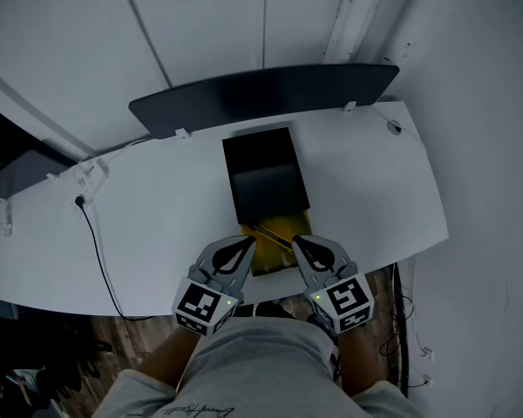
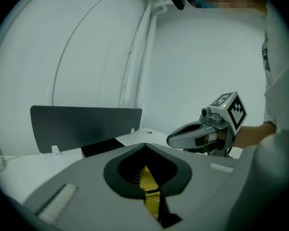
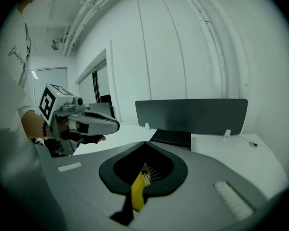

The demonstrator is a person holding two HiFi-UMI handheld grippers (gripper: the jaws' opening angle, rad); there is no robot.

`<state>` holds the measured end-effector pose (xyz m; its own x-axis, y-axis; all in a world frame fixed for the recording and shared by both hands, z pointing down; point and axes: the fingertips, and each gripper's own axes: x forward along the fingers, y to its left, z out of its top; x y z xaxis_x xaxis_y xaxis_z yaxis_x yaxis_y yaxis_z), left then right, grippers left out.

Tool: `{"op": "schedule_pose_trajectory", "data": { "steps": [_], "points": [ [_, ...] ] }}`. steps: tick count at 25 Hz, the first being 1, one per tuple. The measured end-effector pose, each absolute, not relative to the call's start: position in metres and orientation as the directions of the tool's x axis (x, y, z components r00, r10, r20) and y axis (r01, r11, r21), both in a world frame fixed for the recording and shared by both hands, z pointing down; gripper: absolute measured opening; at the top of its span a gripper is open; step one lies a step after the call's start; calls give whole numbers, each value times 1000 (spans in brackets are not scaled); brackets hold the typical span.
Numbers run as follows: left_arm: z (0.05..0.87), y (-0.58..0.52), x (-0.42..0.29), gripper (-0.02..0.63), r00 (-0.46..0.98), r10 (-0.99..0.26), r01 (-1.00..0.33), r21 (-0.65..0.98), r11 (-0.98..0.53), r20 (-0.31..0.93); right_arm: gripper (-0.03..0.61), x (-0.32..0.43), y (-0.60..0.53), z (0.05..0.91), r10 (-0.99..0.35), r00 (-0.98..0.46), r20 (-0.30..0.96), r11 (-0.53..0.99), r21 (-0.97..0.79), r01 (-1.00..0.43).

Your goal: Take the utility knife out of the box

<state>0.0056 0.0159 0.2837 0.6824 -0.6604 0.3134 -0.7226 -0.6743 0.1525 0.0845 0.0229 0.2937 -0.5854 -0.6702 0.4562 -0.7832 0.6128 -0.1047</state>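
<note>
White surface is curving across below me, with a dark divider panel standing along its back edge. Far left, a black cable is trailing off the near edge. Now my left gripper: I'm holding it low at the near edge, jaws clenched tip to tip with nothing between them. Just right of it, the black box is sitting mid-surface. The yellow insert is showing at its near end. The utility knife is lying there, peeking through the slit under my closed jaws. On the far side my right gripper is flanking it, jaws pressed together and empty, tips pointing toward the box.
</note>
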Motion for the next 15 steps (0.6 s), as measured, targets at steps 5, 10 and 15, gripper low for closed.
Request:
{"op": "schedule_pose_trajectory", "data": {
  "steps": [5,10,15],
  "points": [
    [294,8,-3,0,681,-651,-721,150,-677,335,15,81,18,310,-653,-579,488,612,-109,-783],
    [304,4,-7,0,683,-639,-717,158,-679,354,15,84,13,321,-647,-562,515,601,-109,-792],
    [314,1,-9,0,684,-630,-715,169,-678,367,15,83,10,330,-641,-558,526,597,-115,-794]
  ]
}}
